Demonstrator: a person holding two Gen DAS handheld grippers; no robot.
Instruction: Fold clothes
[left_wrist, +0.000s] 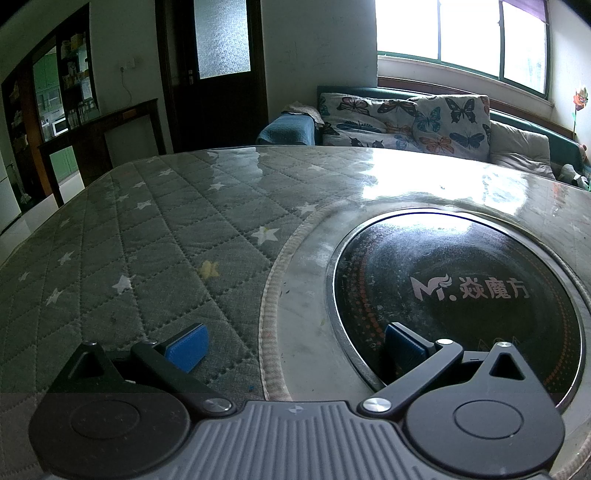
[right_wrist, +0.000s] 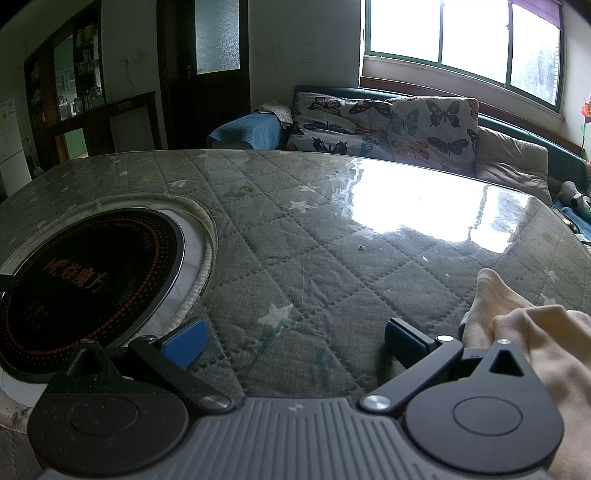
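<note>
Hovering spread and empty, the left gripper (left_wrist: 293, 345) and right gripper (right_wrist: 295, 341) sat low over the grey quilted star-print table cover (right_wrist: 295, 258), probably staged before any grasp. Only the right wrist view showed the cream soft cloth garment (right_wrist: 535, 332), bunched just right of its right finger. The black round inset cooktop (left_wrist: 454, 295) lay ahead-right of the left gripper.

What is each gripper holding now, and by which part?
Nothing. The left gripper and right gripper are both open and empty. The cream garment lies beside the right gripper, ungrasped.
</note>
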